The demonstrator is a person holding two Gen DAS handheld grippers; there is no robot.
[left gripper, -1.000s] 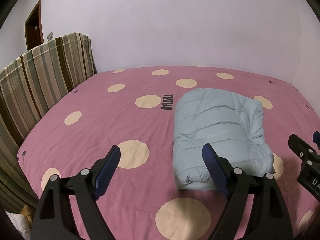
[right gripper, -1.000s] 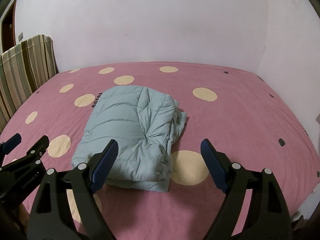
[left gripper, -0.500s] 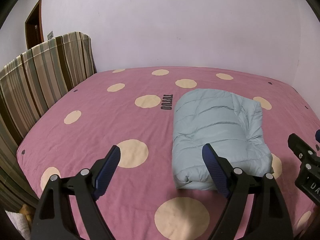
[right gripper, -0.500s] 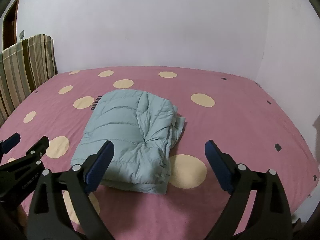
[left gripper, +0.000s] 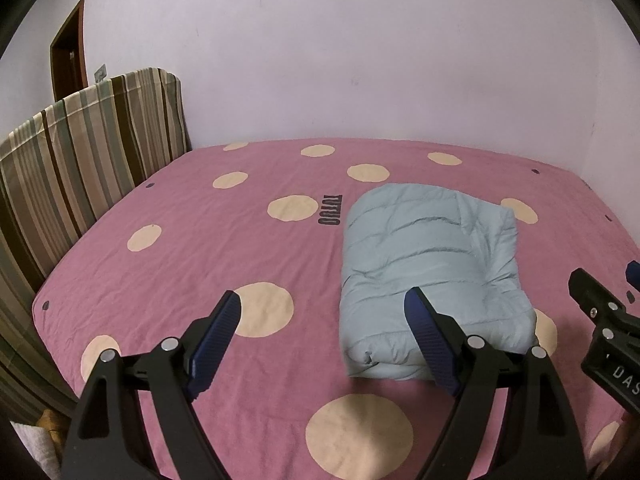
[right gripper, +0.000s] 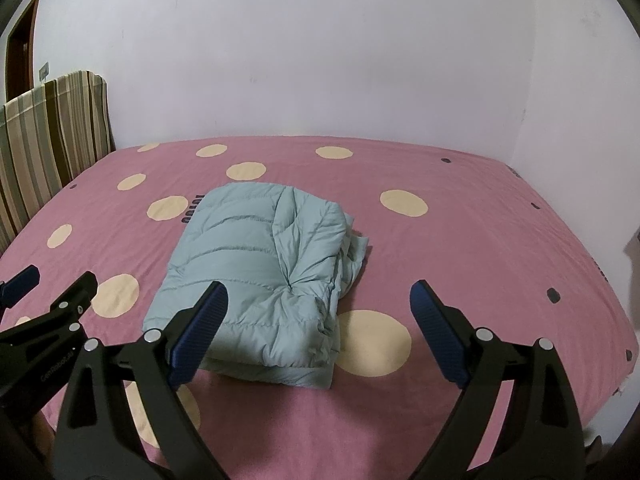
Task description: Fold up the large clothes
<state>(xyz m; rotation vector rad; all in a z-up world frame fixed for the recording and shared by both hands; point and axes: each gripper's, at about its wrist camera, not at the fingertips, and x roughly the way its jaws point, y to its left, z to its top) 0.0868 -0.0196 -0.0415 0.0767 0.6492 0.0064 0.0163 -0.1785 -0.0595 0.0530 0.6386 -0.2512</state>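
A light blue puffer jacket (left gripper: 428, 264) lies folded into a compact rectangle on the pink polka-dot bed sheet (left gripper: 224, 248); it also shows in the right wrist view (right gripper: 260, 276). My left gripper (left gripper: 324, 304) is open and empty, held above the bed's near edge, left of the jacket's near end. My right gripper (right gripper: 318, 296) is open and empty, held above the jacket's near right corner. Each gripper's side shows at the edge of the other's view.
A striped headboard cover (left gripper: 80, 160) stands along the bed's left side. White walls close the far side and the right side (right gripper: 580, 80). A dark door (left gripper: 68, 64) is at the far left. The bed's near edge lies just below both grippers.
Both grippers have drawn back and up a little from the jacket, which looks slightly smaller and farther. The jacket has not moved. Both stay open.
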